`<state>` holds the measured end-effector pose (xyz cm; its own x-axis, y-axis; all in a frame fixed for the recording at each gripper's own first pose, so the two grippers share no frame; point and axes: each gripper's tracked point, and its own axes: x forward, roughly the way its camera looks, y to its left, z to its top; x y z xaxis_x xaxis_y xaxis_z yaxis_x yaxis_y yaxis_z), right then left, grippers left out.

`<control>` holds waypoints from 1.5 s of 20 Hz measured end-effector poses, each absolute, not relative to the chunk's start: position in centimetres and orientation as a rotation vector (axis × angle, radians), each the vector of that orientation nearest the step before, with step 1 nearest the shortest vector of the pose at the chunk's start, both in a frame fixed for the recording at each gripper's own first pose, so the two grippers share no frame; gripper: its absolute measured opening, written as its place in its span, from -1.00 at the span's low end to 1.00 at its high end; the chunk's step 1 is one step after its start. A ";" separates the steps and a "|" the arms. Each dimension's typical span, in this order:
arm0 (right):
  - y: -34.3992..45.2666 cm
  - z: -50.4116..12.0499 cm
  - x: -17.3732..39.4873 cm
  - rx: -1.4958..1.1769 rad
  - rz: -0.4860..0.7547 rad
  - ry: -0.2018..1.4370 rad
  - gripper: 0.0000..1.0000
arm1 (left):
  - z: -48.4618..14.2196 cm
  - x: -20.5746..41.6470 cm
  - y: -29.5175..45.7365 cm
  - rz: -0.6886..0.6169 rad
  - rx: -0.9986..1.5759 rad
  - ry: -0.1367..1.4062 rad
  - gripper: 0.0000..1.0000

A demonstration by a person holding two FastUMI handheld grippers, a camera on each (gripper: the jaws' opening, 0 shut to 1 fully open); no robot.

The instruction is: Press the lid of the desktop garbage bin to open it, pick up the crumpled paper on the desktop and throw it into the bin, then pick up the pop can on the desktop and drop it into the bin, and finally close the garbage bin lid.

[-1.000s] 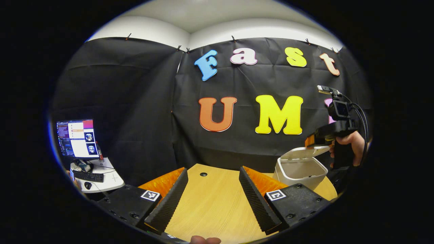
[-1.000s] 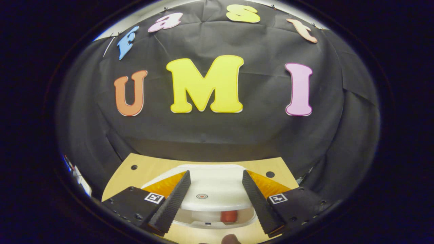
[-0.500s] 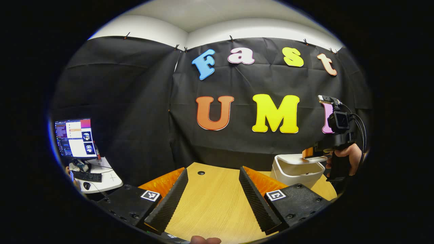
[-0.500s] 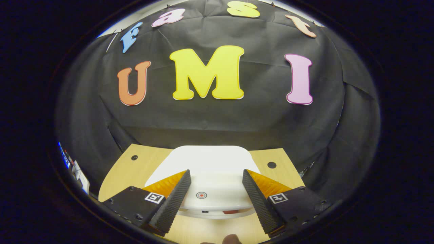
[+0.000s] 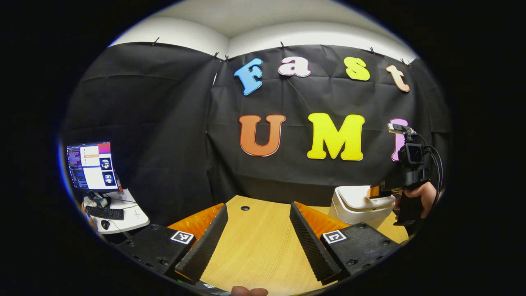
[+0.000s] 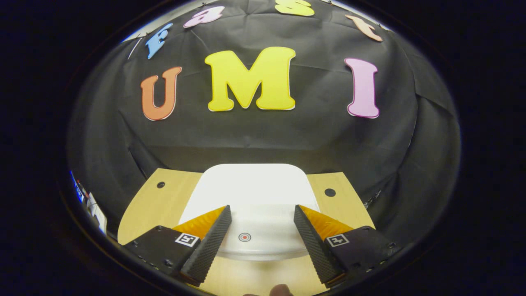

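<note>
Right gripper hangs low over the bin lid with its jaws spread wide apart and nothing between them; whether its tips actually touch the lid cannot be told. In the left gripper view the same right gripper shows farther off, held by a hand and lying at the top of the garbage bin.

That lid is white, smooth and rounded at the corners, lying flat and closed on the bin, with a small red ring mark near its front edge. The bin's body is white as well, tapering a little toward its base, and it stands near the back right corner of the desktop.

Left gripper is held above the bare middle of the desktop, its jaws also wide apart and holding nothing.

The desktop is pale wood with fine grain and has small dark round holes along its back edge. Black cloth wall closes the booth behind it, under a white ceiling. Off the desktop's left side a small white table carries a lit monitor, a keyboard and a mouse.
</note>
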<state>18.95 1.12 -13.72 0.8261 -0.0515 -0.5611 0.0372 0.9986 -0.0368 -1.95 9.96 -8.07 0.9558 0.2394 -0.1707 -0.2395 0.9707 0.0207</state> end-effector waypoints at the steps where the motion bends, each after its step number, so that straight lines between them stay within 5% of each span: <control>1: 1.1 -13.8 19.0 -0.027 -0.047 0.597 0.93 | -8.1 -1.9 10.0 0.243 -0.002 0.175 0.95; 18: 1.1 -15.1 18.7 -0.078 0.009 0.584 0.96 | -9.5 -0.6 8.3 0.203 -0.032 0.206 0.95; 30: 1.2 -14.8 18.9 -0.053 -0.013 0.406 0.97 | -9.4 0.6 6.4 0.124 -0.046 0.205 0.95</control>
<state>18.88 1.22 -14.77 0.9185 -0.0231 -0.3947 0.0020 0.9986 -0.0537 0.61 6.41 -9.37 0.9715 0.1184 -0.2053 -0.1278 0.9913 -0.0329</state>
